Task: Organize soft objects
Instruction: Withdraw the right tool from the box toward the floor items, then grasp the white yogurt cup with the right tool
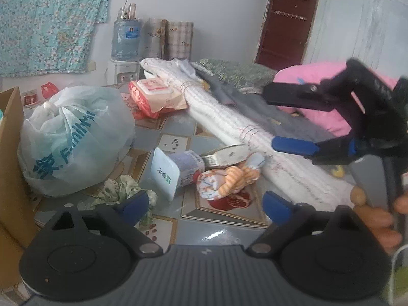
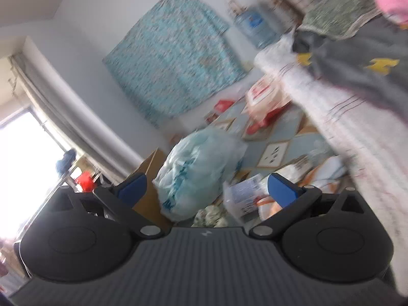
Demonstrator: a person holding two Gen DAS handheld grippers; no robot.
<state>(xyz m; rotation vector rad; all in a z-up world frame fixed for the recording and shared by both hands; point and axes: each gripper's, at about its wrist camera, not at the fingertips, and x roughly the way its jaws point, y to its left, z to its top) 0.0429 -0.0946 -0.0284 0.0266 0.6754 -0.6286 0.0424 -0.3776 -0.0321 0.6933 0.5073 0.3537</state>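
Observation:
In the left wrist view my left gripper point(image 1: 205, 204) is open and empty, low over the patterned table point(image 1: 219, 227). Just ahead lie a rolled orange, white and blue cloth bundle point(image 1: 229, 177) and a crumpled green-white cloth point(image 1: 119, 191). A long white rolled quilt point(image 1: 229, 117) runs diagonally across the table, with a grey garment point(image 1: 255, 104) and a pink pillow point(image 1: 329, 102) behind it. My right gripper point(image 1: 285, 119) is open and empty, hovering above the quilt at the right. In the blurred right wrist view its fingers point(image 2: 280, 187) frame the cloth bundle point(image 2: 321, 178) and quilt point(image 2: 357, 117).
A knotted white plastic bag point(image 1: 74, 142) sits at left beside a cardboard box point(image 1: 12, 168). A wet-wipes pack point(image 1: 155, 94), a white tub point(image 1: 176, 170) and a tape roll point(image 1: 229, 154) lie between. A water dispenser point(image 1: 125, 48) stands against the back wall.

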